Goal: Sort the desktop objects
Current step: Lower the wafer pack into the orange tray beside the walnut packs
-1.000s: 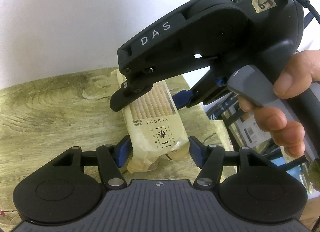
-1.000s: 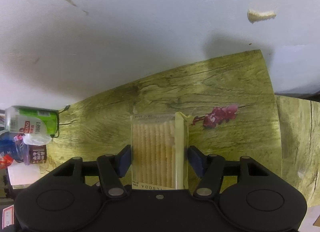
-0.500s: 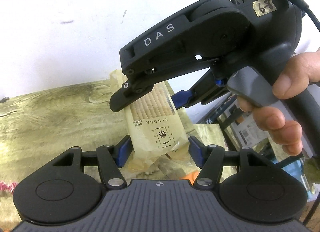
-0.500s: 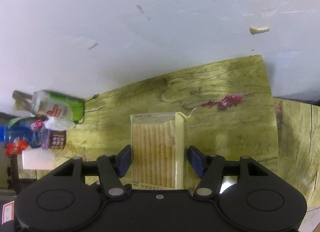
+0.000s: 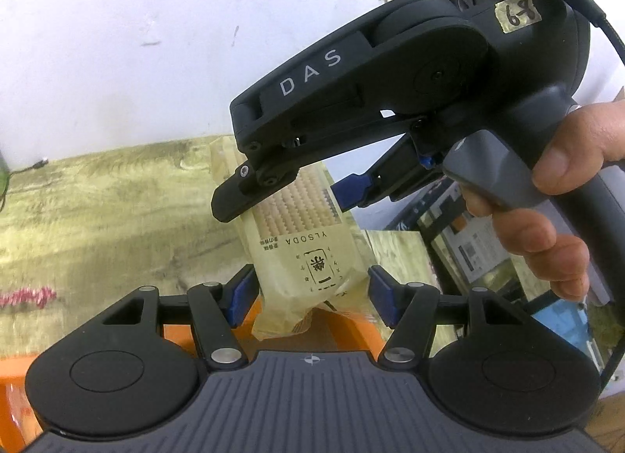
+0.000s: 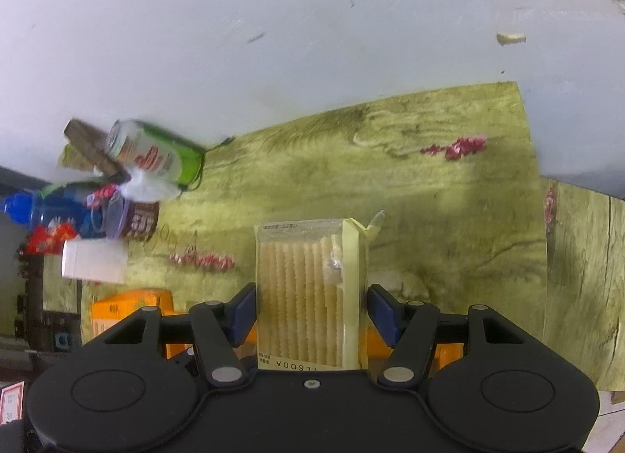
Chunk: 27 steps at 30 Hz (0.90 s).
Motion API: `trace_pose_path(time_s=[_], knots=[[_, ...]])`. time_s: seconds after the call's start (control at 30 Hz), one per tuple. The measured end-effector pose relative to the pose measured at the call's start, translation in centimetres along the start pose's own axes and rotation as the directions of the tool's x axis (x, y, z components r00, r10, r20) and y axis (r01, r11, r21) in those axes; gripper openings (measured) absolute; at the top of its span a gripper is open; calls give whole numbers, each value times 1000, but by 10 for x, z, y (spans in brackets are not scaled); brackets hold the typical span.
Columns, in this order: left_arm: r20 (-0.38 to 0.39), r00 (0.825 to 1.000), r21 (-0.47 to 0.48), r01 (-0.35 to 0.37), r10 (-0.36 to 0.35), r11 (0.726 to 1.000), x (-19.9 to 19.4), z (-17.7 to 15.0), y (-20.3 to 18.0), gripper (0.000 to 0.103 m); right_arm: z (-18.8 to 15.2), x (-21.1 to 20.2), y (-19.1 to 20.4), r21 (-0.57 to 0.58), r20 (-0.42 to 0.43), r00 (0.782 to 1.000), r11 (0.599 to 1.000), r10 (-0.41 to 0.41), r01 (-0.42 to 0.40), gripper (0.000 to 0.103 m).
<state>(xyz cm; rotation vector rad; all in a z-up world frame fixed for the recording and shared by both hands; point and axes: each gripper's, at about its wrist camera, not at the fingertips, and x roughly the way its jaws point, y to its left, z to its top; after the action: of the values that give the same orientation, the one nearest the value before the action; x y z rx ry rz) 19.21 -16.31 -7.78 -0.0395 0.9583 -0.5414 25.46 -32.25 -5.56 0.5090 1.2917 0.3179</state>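
Note:
A clear pack of crackers (image 5: 297,218) marked YLSODA hangs in the air, held at both ends. My left gripper (image 5: 312,298) is shut on its crinkled lower end, a blue pad pressing each side. My right gripper (image 5: 289,199) comes in from the upper right, held by a person's hand (image 5: 562,195), and clamps the upper half of the pack. In the right wrist view the cracker pack (image 6: 308,285) stands upright between the right gripper (image 6: 312,312), whose pads are shut on its sides. An orange box (image 6: 129,306) lies below; the same orange box (image 5: 175,332) shows under the left fingers.
The wood-grain table (image 6: 429,218) runs back to a white wall (image 6: 312,43). At its left end crowd a green can (image 6: 156,156), a blue bottle (image 6: 47,211), a brown cup (image 6: 136,220) and a white tub (image 6: 93,259). Boxes and shelving (image 5: 468,242) lie beyond the table's right edge.
Both grippers have risen and travelled together with the cracker pack. The orange box has come into view beneath it, and the cluster of can and bottles has slid further into the right wrist view.

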Motion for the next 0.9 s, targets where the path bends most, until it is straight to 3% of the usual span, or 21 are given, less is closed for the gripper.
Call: trace_pose_path(time_s=[0.6, 0.9], knots=[[-15, 1000, -34, -6, 6, 999, -31, -70, -29, 62, -70, -1, -1, -33, -55, 998, 999, 5, -7, 58], [-46, 999, -47, -11, 9, 999, -25, -93, -31, 62, -92, 11, -7, -51, -85, 996, 999, -4, -1, 59]])
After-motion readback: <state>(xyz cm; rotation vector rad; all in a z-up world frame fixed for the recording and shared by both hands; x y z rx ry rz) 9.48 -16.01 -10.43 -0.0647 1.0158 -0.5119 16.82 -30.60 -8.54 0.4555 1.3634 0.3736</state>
